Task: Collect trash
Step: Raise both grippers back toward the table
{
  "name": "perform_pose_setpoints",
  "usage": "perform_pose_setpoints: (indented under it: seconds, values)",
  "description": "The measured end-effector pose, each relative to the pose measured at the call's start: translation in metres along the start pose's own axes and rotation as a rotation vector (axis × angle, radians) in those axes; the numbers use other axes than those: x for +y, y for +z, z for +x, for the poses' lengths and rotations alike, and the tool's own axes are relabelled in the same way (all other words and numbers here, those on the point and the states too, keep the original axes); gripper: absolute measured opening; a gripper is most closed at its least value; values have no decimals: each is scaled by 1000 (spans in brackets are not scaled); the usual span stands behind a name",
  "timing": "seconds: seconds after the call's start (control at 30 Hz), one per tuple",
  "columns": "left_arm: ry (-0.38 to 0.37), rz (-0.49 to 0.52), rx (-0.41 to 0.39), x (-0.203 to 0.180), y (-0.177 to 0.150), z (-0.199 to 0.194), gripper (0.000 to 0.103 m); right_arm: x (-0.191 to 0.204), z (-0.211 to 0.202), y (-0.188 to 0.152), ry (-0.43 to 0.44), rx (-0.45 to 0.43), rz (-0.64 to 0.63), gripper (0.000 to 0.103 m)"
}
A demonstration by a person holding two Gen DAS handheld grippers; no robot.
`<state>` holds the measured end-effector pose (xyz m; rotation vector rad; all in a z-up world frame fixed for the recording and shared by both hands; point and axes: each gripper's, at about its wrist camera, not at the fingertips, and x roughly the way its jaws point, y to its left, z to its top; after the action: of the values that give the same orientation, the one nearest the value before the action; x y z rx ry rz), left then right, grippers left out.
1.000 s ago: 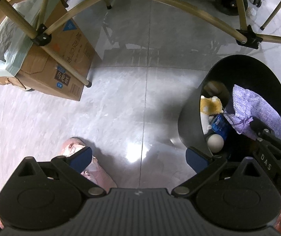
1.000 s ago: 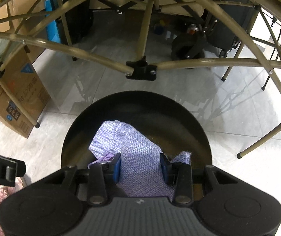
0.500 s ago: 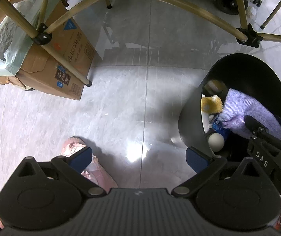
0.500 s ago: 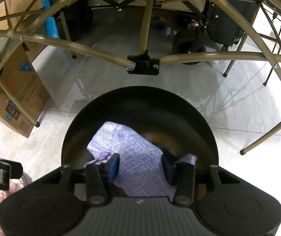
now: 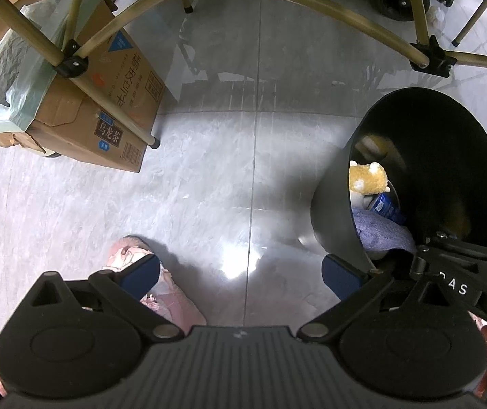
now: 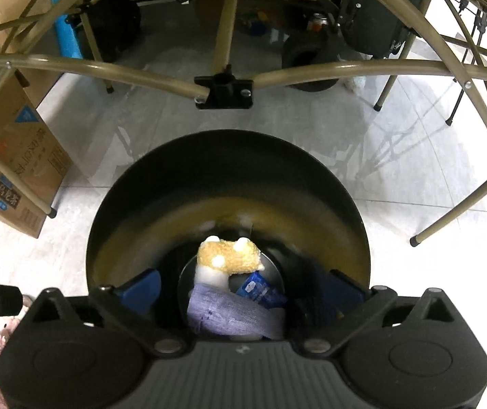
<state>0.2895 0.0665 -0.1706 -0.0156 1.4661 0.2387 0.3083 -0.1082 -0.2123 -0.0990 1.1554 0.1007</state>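
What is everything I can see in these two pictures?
Bin: one, black, on the floor.
Cloth pouch: one, purple, inside the bin.
Fuzzy toy: one, yellow and white, inside the bin.
Packet: one, blue, inside the bin.
Cardboard box: one, brown, bag-lined, far left.
Folding frame: tan tubes, above the bin.
Slipper: pink, on the floor.
Left gripper: black, jaws open, empty.
Right gripper: black, jaws opening over the bin, nothing gripped.

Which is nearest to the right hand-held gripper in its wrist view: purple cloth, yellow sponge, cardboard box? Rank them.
1. Purple cloth: low in the black bin, just ahead of the right hand-held gripper, whose jaws are opening.
2. Yellow sponge: deeper in the bin, beyond the cloth.
3. Cardboard box: far left, on the floor.
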Motion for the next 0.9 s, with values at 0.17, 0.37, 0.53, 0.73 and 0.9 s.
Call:
perform_pose_setpoints:
  seconds: [0.17,0.37,0.53,0.73,0.9]
  values:
    - [2,0,3,0,0,1,103,-1,1,-1,-2,6,1,103]
    - [-2,0,6,-1,0,1,103,-3,1,-1,-5,9,4,103]
    - [-5,4,3,-2,-1,0,103,-4,1,-1,-8,8,5,103]
    - [-1,11,-23,-5,-1,-8,103,-11,-5,-1,-14,-5,16,103]
    - [-9,15,-65,-6,-4,-21,103,-17,-16,1,-15,-26,28,103]
